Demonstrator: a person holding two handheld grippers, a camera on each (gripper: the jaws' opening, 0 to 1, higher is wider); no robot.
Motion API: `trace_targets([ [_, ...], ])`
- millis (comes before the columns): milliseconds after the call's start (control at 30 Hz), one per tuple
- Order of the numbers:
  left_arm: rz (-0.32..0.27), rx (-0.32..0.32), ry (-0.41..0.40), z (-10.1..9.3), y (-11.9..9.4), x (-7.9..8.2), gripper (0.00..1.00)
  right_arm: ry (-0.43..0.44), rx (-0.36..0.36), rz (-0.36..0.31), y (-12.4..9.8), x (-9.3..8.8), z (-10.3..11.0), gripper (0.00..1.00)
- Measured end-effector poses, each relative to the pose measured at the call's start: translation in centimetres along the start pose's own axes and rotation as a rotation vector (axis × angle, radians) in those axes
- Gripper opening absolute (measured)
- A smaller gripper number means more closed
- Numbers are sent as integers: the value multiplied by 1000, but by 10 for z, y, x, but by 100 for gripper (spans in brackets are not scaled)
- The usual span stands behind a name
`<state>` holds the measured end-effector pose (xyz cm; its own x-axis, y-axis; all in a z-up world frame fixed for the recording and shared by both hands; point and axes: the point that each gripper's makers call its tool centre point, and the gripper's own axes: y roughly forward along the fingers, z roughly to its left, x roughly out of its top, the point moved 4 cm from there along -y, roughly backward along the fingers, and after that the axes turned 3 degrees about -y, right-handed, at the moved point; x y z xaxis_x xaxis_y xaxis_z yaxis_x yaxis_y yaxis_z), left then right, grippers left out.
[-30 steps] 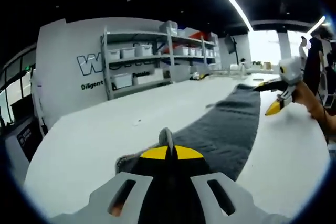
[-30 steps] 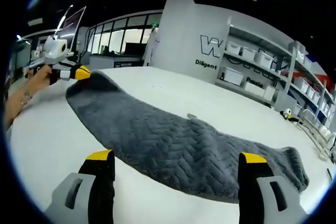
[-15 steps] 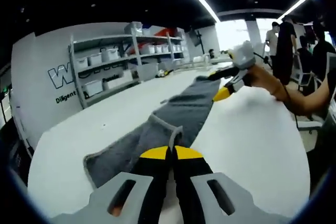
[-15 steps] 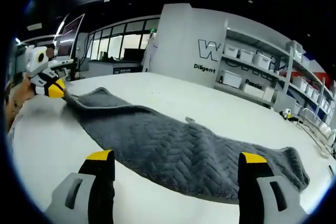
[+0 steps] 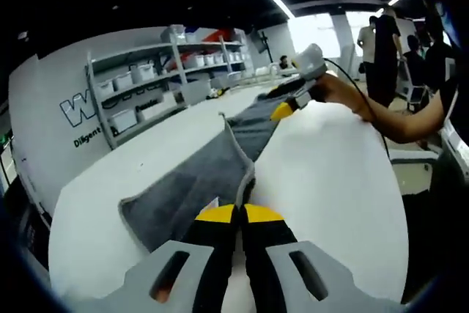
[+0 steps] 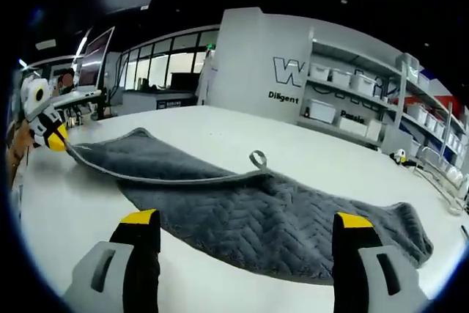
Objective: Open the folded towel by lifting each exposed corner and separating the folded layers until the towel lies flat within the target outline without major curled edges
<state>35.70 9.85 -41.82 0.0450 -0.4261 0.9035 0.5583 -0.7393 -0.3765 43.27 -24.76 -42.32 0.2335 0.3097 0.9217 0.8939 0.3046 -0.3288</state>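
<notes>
Fingers (image 5: 220, 214) closed, seemingly pinching towel (image 5: 192, 188) edge

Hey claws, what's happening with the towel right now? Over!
Left claw shut on the gray towel, top layer's edge lifted off the white table. Right claw open, hovering over the towel. Nothing in the way.

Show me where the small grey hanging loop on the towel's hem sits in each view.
Left gripper view: on the raised hem of the grey chevron-textured towel, the small grey hanging loop sits above centre.
Right gripper view: hanging loop stands at centre.
Shared landmark: white wall lettering beside the shelves.
</notes>
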Motion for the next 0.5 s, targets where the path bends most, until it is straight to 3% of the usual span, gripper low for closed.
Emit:
trace_targets([
  [233,36,34,-41,10,-13,-22,2,-1,2,3,0,0,0,99],
  [500,79,26,-61,5,-6,-40,3,-5,9,13,1,-2,1,99],
])
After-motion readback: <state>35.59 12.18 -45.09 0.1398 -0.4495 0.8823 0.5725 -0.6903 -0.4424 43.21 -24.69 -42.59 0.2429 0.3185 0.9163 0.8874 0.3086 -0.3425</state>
